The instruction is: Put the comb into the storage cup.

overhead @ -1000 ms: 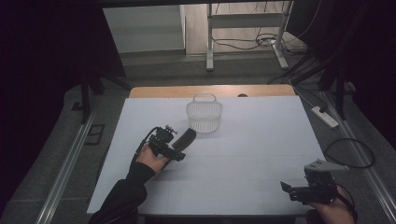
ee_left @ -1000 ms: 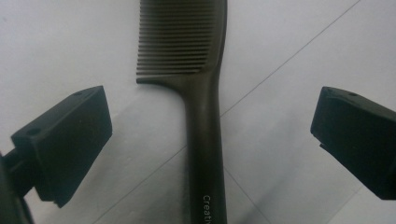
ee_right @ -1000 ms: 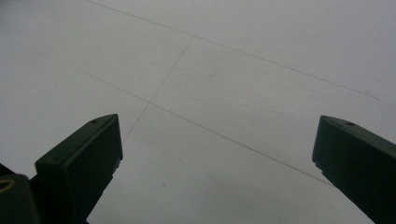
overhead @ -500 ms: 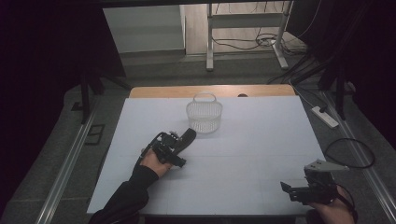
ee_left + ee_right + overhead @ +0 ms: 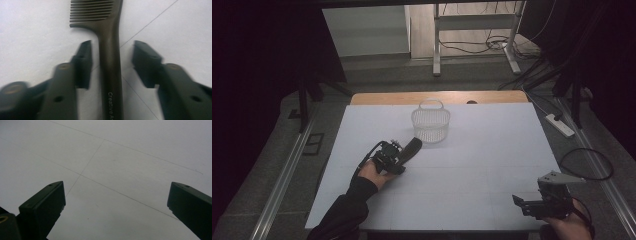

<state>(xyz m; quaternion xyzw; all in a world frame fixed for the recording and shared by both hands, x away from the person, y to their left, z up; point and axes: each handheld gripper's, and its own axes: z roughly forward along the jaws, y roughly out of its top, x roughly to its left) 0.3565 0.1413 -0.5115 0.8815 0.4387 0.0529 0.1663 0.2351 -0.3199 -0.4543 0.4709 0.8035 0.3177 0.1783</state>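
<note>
A dark comb [image 5: 110, 62] lies flat on the white table, its teeth pointing away from me and its handle running between my jaws. My left gripper [image 5: 112, 47] is open, one jaw on each side of the handle with a gap on both sides. From above, the comb [image 5: 413, 147] sticks out of the left gripper [image 5: 402, 156] toward a white mesh basket [image 5: 430, 125] with a handle, which stands upright just beyond it. My right gripper [image 5: 523, 204] rests open near the table's front right corner; in the right gripper view the right gripper [image 5: 116, 187] has bare table between its jaws.
The white table sheet [image 5: 492, 150] carries faint grid lines. A wooden strip [image 5: 377, 98] runs along the far edge. A cable loop [image 5: 587, 162] hangs off the right side, with a power strip [image 5: 560, 125] on the floor beyond. Dark curtains stand left and right.
My left gripper has shifted only slightly around the comb, which stays in place. The right gripper has not moved.
</note>
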